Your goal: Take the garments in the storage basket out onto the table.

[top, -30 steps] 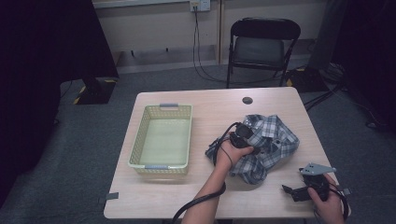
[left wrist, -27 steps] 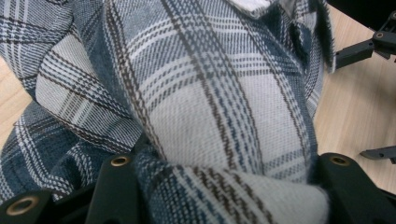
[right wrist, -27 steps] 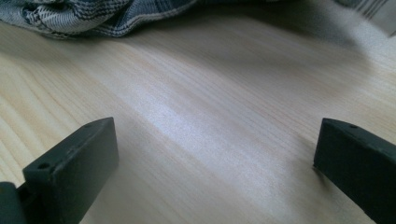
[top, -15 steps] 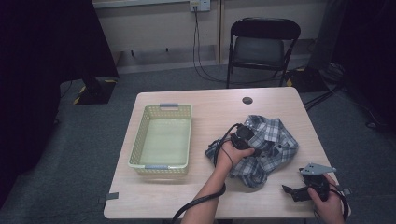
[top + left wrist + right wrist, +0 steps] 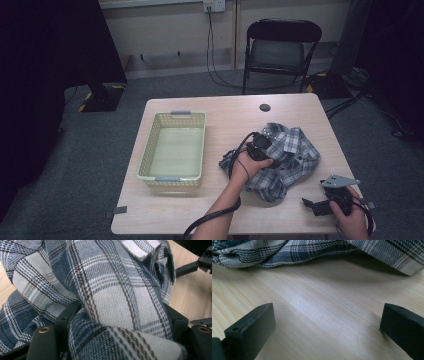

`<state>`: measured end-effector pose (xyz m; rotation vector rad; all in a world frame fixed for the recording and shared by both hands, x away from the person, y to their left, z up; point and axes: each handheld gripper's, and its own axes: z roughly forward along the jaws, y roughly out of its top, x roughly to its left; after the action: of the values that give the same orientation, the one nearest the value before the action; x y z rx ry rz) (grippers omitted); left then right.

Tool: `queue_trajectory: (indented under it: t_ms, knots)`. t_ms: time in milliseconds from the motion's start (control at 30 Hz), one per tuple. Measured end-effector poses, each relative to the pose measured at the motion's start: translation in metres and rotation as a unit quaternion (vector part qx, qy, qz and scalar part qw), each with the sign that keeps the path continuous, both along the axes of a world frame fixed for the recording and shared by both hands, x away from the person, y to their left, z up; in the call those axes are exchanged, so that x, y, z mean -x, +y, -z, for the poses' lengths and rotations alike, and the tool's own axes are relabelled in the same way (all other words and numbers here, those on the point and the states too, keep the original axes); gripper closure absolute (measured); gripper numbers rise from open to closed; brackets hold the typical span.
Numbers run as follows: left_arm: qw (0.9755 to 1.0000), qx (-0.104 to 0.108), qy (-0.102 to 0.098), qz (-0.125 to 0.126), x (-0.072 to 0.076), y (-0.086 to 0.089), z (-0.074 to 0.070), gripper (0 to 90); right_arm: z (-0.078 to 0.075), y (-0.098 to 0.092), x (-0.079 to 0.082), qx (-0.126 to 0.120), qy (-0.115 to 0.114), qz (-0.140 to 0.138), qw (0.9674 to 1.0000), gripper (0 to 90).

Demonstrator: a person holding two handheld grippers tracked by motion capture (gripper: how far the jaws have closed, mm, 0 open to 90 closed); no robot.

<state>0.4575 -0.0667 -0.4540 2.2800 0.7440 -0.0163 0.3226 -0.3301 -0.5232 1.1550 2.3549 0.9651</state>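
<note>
My left forearm came in from the bottom of the high view and angled toward one o'clock, the hand wrapped over the left gripper [image 5: 261, 150] and pressing it nose-down into the plaid shirt [image 5: 287, 157]. My right hand [image 5: 350, 220] rested at the counter's [image 5: 235, 107] five o'clock corner, holding the right gripper [image 5: 320, 206] low and level, pointed toward nine o'clock.

The shirt lay crumpled on the right half of the counter, at three o'clock from the yellow basket [image 5: 175, 150]. In the left gripper view a thick fold of the plaid shirt [image 5: 117, 302] bulged up between my left fingers [image 5: 67, 317], filling the gap from one to the other. Those fingers had just been spreading, and I could not tell whether their pads pressed the cloth or merely flanked it. In the right gripper view my right fingers [image 5: 252, 325] stood wide apart over bare wood, with the shirt's hem [image 5: 287, 252] at twelve o'clock, well clear of them.

Compared with a second before, both hands sat where they had been; the cloth's outline looked slightly looser around my left hand, and the basket had kept its place.
</note>
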Motion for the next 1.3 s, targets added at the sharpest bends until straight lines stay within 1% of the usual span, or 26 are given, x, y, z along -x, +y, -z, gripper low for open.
queue_trajectory:
  t_ms: [100,167,233,367,433,500,600,667,800,900,1000,1100,1233,1300]
  knots:
    - [0.9999,0.007,0.005,-0.005,0.0,0.0,-0.002,23.3,0.0,0.0,0.0,0.0,0.0,0.0,1.0,0.0]
    - [0.9999,0.008,0.008,-0.011,0.0,0.001,-0.003,19.0,0.0,0.0,0.0,0.0,0.0,0.0,1.0,0.0]
    - [0.9999,0.009,0.007,-0.01,0.001,0.001,-0.004,16.5,0.0,0.0,0.0,0.0,0.0,0.0,1.0,0.0]
    - [0.9999,0.006,-0.005,-0.007,0.002,0.003,-0.008,11.5,0.0,0.0,0.0,0.0,0.0,0.0,1.0,0.0]
    - [0.9999,0.01,-0.009,-0.008,0.003,0.005,-0.01,11.1,0.0,0.0,0.0,0.0,0.0,0.0,1.0,0.0]
    - [0.9999,0.013,-0.006,-0.009,0.003,0.007,-0.011,10.0,0.0,0.0,0.0,0.0,0.0,0.0,1.0,0.0]
    - [0.9998,0.014,-0.01,-0.005,0.004,0.01,-0.013,8.9,0.0,0.0,0.0,0.0,0.0,0.0,1.0,0.0]
    - [0.9998,0.017,-0.007,-0.004,0.006,0.012,-0.014,8.4,0.0,0.0,0.0,0.0,0.0,0.0,1.0,0.0]
    - [0.9996,0.024,-0.011,-0.001,0.008,0.016,-0.016,6.7,0.0,0.0,0.0,0.0,0.001,0.0,1.0,0.0]
    - [0.9995,0.029,-0.011,0.002,0.011,0.019,-0.018,5.5,0.0,0.0,0.0,0.0,0.001,0.0,1.0,0.0]
    - [0.9995,0.03,-0.012,0.005,0.012,0.022,-0.02,4.6,0.0,0.0,0.0,0.0,0.0,0.0,1.0,0.0]
    - [0.9993,0.037,-0.01,0.007,0.015,0.025,-0.021,4.4,0.0,0.0,0.0,0.0,0.0,0.0,1.0,0.0]
    - [0.9993,0.036,-0.011,0.007,0.017,0.029,-0.022,2.8,0.0,0.0,0.0,0.0,0.0,0.0,1.0,0.0]
    - [0.999,0.041,-0.012,0.016,0.019,0.031,-0.023,2.8,0.0,0.0,0.0,0.0,0.0,0.0,1.0,0.0]
